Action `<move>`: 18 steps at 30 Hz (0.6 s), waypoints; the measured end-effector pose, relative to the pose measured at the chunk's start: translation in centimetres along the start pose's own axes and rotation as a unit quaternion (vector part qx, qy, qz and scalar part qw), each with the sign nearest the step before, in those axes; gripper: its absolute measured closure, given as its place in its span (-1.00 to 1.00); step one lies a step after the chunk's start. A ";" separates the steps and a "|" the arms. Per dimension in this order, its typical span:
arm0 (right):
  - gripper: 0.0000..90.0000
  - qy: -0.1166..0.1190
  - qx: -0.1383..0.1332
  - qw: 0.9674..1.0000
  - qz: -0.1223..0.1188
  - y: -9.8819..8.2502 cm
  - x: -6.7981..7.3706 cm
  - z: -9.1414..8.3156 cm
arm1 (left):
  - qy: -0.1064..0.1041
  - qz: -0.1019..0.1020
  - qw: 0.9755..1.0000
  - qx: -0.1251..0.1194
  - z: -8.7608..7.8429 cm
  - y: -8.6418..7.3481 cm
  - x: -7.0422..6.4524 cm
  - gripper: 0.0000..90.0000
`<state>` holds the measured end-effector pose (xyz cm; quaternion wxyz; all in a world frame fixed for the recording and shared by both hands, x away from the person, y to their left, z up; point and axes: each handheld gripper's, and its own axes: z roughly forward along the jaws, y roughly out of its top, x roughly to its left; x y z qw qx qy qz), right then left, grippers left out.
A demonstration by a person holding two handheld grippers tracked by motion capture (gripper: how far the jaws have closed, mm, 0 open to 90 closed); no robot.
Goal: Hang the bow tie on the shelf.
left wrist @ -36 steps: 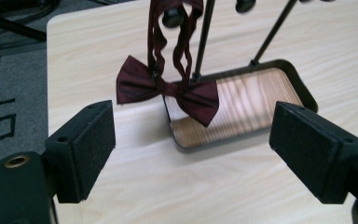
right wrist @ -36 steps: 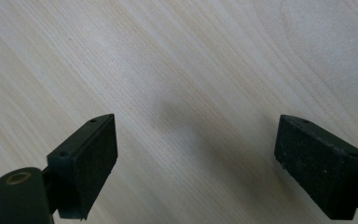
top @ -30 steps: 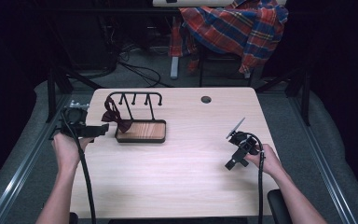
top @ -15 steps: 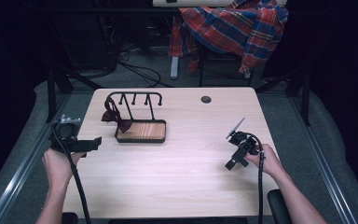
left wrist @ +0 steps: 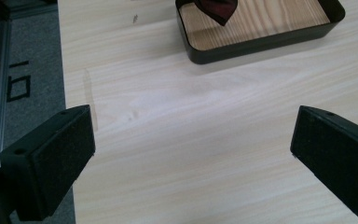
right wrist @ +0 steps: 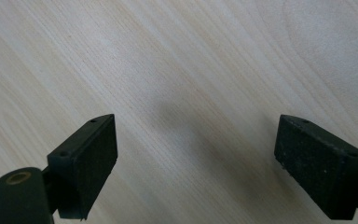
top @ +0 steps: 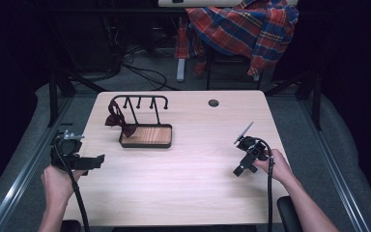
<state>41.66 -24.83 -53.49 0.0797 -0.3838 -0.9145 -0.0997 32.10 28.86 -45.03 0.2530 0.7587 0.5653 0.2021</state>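
High view: two forearms are seen coming in from the near edge of the light wooden table (top: 188, 183). The left gripper (top: 94, 162) is held at the table's near left edge, and the right gripper (top: 239, 169) is held near the right edge, well apart from it. Beyond the left gripper, a black tray with a wooden floor (top: 146, 137) is seen with a black hook rack (top: 140, 104) rising from it, and a dark red bow tie (top: 118, 121) is hung at the rack's left end. A plaid cloth (top: 244, 29) is draped over a chair beyond the far edge.

From the left gripper view, the jaws are shown spread wide over bare tabletop, nothing between them, with the tray's near corner and the bow tie's tip (left wrist: 214, 9) farther off. From the right gripper view, the jaws are likewise shown wide apart and empty above plain wood grain.
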 end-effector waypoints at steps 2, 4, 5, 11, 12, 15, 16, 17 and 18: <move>-0.71 0.000 -0.001 1.000 0.001 0.0 0.0 0.0 | -0.002 -0.001 1.000 0.005 0.0 -0.4 0.0 -1.00; -0.71 -0.001 0.001 1.000 -0.001 0.0 0.0 0.0 | -0.004 -0.003 1.000 0.006 0.0 -0.9 -0.1 -1.00; -0.71 -0.002 0.002 1.000 -0.003 0.0 0.0 0.0 | -0.006 -0.003 1.000 0.009 0.0 -1.3 -0.1 -1.00; -0.73 -0.005 -0.002 1.000 -0.001 0.0 0.0 0.0 | -0.015 -0.008 1.000 0.014 0.5 -2.9 0.1 -1.00; -0.74 -0.007 -0.003 1.000 -0.001 0.0 0.0 0.0 | -0.013 -0.008 1.000 0.014 0.6 -3.2 0.1 -1.00; -0.77 -0.012 -0.028 0.999 0.013 -0.1 0.2 0.1 | -0.013 -0.008 1.000 0.016 1.2 -4.3 0.1 -1.00; -0.78 -0.015 -0.004 1.000 -0.004 0.1 0.0 -0.3 | -0.014 -0.004 1.000 0.017 1.4 -4.5 0.1 -1.00; -0.81 -0.013 -0.019 1.000 0.007 0.0 0.1 -0.2 | -0.014 -0.002 1.000 0.017 1.6 -4.7 0.1 -1.00; -0.85 -0.010 -0.038 0.999 0.016 -0.1 0.1 -0.1 | -0.012 0.003 1.000 0.016 1.7 -4.7 0.1 -1.00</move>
